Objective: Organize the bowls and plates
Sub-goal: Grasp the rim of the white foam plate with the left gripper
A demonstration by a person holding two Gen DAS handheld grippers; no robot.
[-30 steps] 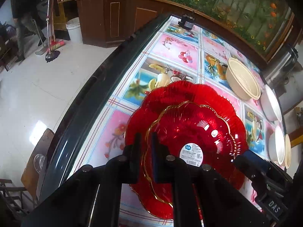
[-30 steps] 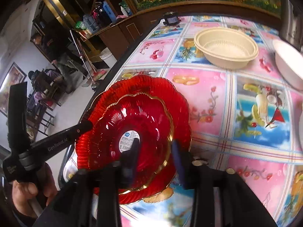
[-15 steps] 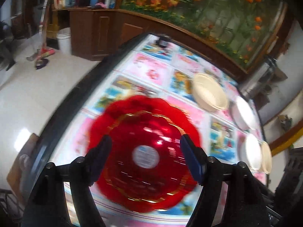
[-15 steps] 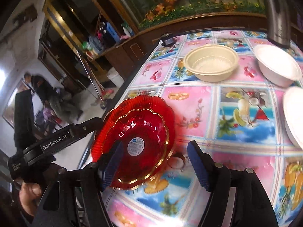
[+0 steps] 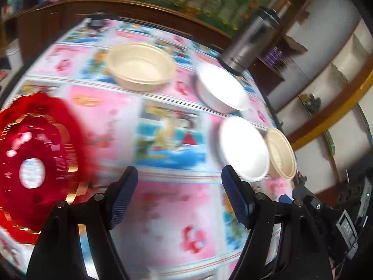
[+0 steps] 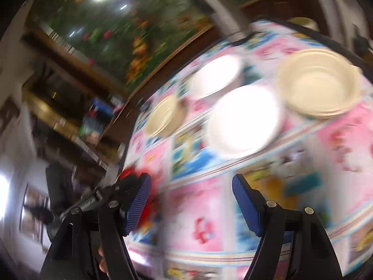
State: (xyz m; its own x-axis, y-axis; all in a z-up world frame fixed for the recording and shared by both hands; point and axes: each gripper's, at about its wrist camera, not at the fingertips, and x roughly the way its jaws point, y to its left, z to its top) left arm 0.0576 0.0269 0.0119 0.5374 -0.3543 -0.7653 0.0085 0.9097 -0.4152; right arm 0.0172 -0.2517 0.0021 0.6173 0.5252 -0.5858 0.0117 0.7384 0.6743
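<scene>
- The left gripper (image 5: 179, 184) has its jaws spread wide with nothing between them; only bare patterned cloth shows in the gap
- The right gripper (image 6: 191, 196) likewise has its jaws wide apart and empty, over a pink square of the cloth
- Just beyond the left gripper's right-hand jaw sits a white round bowl (image 5: 243, 149), and touching or nearly touching its far side is a cream ribbed plastic bowl (image 5: 281, 154)
- In the right wrist view that same white round bowl (image 6: 244, 119) lies straight ahead of the gap between the jaws, with the cream ribbed plastic bowl (image 6: 319, 81) ahead and to the right
- Further off, a second white bowl (image 5: 221, 88) stands near a tall dark metal flask (image 5: 249, 39), and a second cream bowl (image 5: 139, 66) lies towards the far left of the surface
- The stacked red scalloped glass plates with gold rims (image 5: 35, 163) rest flat on the surface (image 5: 163, 210) well to the left of the left gripper, apart from both pairs of jaws; a white label shows at their centre
- The plates look settled, so the bowls are likely next; the bowls being round, no long axis matters
- The near white bowl lies ahead of both grippers, slightly right of the left one; both views are heavily blurred, so which hand is nearer cannot be told
</scene>
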